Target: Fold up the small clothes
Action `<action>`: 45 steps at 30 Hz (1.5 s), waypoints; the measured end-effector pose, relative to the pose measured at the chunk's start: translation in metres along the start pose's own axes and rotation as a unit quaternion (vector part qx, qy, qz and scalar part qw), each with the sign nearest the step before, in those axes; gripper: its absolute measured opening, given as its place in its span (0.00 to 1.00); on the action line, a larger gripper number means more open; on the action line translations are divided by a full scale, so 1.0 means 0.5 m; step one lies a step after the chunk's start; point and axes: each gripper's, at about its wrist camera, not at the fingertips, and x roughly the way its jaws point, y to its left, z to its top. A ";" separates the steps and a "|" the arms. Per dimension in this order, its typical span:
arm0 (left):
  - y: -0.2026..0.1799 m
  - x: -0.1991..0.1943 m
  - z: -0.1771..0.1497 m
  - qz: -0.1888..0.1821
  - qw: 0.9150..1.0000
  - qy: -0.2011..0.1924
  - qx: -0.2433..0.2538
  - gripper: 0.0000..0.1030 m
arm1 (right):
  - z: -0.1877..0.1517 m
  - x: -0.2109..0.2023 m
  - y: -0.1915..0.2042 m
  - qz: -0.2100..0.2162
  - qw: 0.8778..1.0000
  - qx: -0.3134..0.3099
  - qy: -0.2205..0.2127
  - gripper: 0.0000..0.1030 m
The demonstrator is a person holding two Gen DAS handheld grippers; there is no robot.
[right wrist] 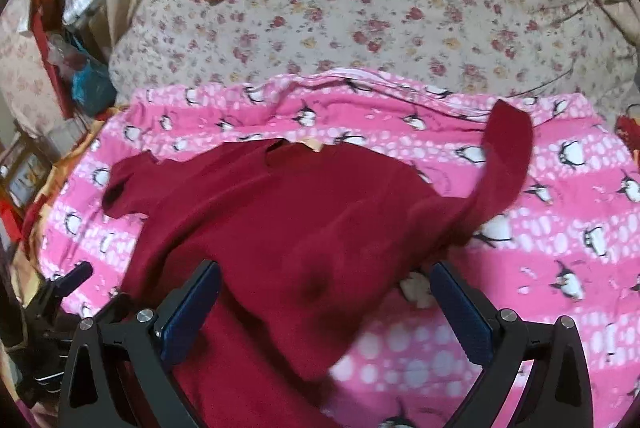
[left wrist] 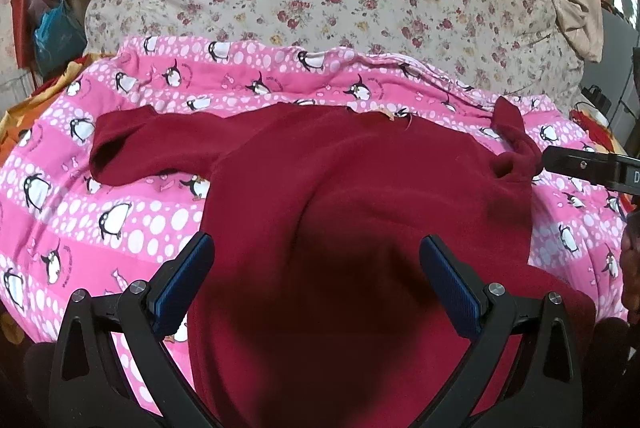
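well, the dark red top (left wrist: 360, 179) lies spread on my pink penguin blanket (left wrist: 120, 220), one sleeve (left wrist: 132, 147) stretched flat, the other sleeve (right wrist: 504, 163) bunched and curling up; my left gripper (left wrist: 316, 268) hangs over its lower half, jaws wide apart, holding nothing; my right gripper (right wrist: 326, 296) gapes too, above the hem; floral quilt (left wrist: 320, 7) beyond

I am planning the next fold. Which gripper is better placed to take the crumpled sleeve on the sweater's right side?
Right, I think. The right gripper reaches beside that crumpled sleeve, jaws open; the left gripper hovers over the red sweater, farther away.
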 end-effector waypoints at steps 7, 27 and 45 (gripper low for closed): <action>0.010 0.010 0.004 -0.008 1.000 0.005 -0.014 0.99 | -0.013 0.021 -0.006 0.023 0.999 0.018 0.016 1.00; 0.082 0.057 0.027 0.028 0.998 0.028 -0.043 0.99 | -0.046 0.099 0.088 0.032 0.999 -0.005 -0.007 1.00; 0.120 0.094 0.045 0.060 0.997 0.035 -0.046 0.99 | -0.024 0.160 0.130 -0.036 0.999 -0.036 -0.015 1.00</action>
